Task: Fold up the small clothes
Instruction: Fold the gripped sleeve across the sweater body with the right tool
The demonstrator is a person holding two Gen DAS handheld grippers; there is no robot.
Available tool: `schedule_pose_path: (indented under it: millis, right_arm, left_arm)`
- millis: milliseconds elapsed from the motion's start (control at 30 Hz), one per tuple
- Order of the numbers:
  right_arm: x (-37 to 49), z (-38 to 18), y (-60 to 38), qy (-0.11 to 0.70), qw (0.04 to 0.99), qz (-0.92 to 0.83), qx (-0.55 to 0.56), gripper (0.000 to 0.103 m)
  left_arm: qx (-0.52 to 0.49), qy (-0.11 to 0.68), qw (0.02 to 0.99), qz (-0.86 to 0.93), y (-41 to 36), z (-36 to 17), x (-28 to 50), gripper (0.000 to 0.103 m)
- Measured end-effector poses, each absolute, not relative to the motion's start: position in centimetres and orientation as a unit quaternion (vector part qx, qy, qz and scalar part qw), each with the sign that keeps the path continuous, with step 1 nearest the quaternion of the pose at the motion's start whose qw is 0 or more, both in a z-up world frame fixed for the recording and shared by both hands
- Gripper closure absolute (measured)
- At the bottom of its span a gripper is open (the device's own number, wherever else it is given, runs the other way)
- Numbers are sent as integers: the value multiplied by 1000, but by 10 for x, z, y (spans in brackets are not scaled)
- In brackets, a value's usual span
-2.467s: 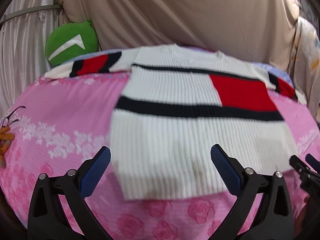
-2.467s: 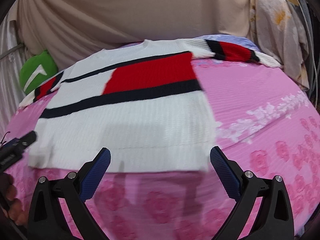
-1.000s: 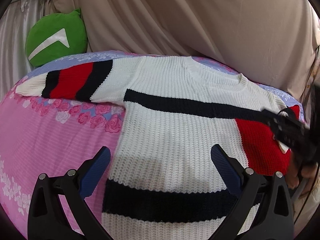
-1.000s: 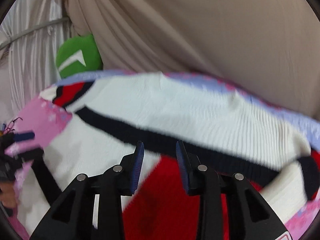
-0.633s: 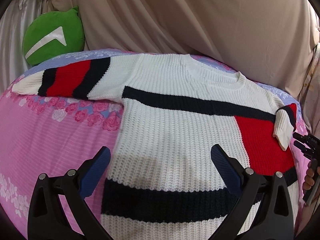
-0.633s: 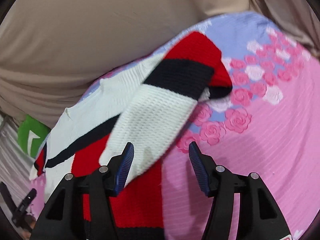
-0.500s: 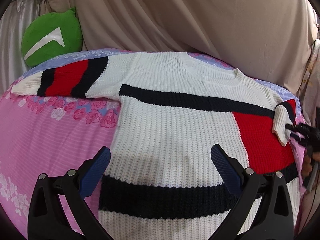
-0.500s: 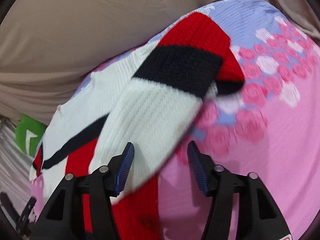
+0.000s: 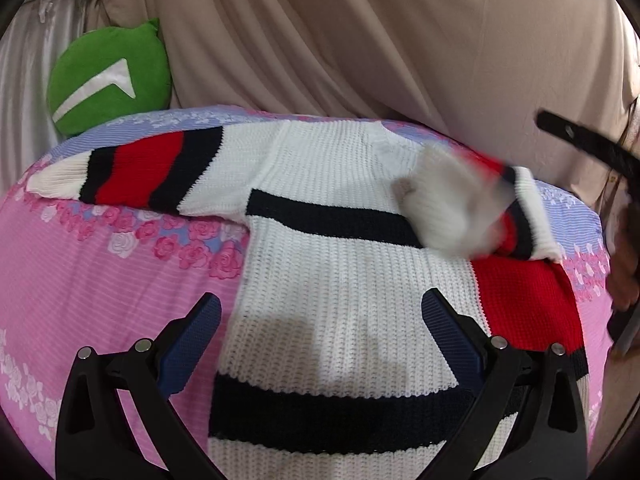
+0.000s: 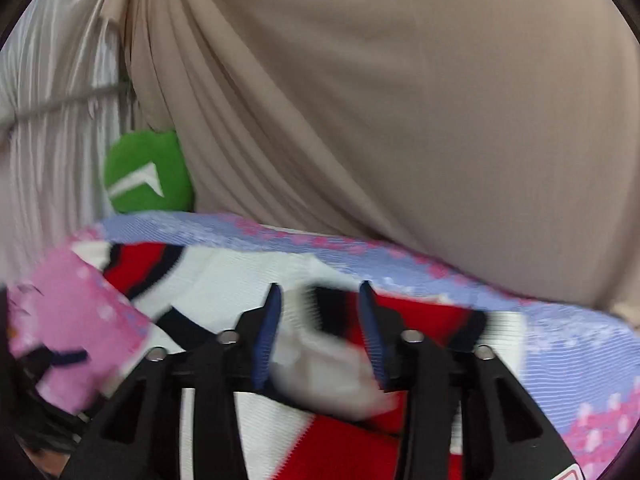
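Note:
A white knit sweater [image 9: 340, 280] with black stripes and a red block lies flat on the pink bedspread [image 9: 80, 280]. Its left sleeve [image 9: 132, 168] stretches out to the left. The right sleeve [image 9: 460, 212] is blurred in motion, doubled over the chest. My right gripper [image 10: 320, 320] hangs just above that sleeve [image 10: 328, 372]; its jaws are opening, and the cuff shows in the gap without the pads pressing on it. My left gripper [image 9: 324, 332] stands open over the sweater's lower body, holding nothing.
A green round cushion [image 9: 108, 80] sits at the bed's far left corner. Beige drapes [image 9: 360, 40] hang right behind the bed, silvery curtains [image 10: 52, 140] to the left. The hand [image 9: 624, 276] holding the right tool is at the left wrist view's right edge.
The right gripper shut on the right sleeve's cuff, lifted it and swung it leftward over the chest; its jaws now stand apart and the sleeve is dropping. The left gripper stayed put.

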State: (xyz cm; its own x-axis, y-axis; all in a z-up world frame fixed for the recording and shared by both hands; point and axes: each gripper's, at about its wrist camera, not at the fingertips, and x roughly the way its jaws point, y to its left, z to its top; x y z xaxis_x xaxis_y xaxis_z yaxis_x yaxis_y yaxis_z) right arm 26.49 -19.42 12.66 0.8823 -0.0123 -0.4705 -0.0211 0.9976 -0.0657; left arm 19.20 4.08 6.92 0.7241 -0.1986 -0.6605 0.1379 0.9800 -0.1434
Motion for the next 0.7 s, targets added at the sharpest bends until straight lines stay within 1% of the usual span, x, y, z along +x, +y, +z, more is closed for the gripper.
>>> schedule_pose_path:
  millis: [133, 267, 333, 433, 533, 600, 633, 700]
  right_arm:
    - [200, 88, -271, 271, 957, -75, 67, 41]
    - [165, 54, -331, 313, 932, -137, 121, 41]
    - [153, 40, -341, 324, 928, -146, 113, 41]
    - [156, 26, -338, 348, 922, -153, 69, 41]
    - [187, 9, -324, 378, 912, -157, 9, 41]
    - [206, -1, -321, 403, 900, -164, -18, 41]
    - [213, -1, -321, 409, 897, -166, -24, 45]
    - [219, 4, -330, 397, 897, -194, -22, 45]
  left_arm:
    - [-41, 372, 921, -107, 34, 65, 204, 5]
    - [-54, 396, 905, -143, 11, 59, 234, 5]
    - [-51, 404, 901, -150, -8, 55, 244, 5]
    - [-21, 411, 896, -167, -43, 46, 241, 5]
    - [47, 421, 889, -173, -84, 28, 238, 5]
    - [96, 422, 890, -144, -103, 13, 246, 5]
    - [117, 416, 893, -126, -109, 7, 251, 5]
    - [110, 396, 906, -100, -107, 15, 264, 5]
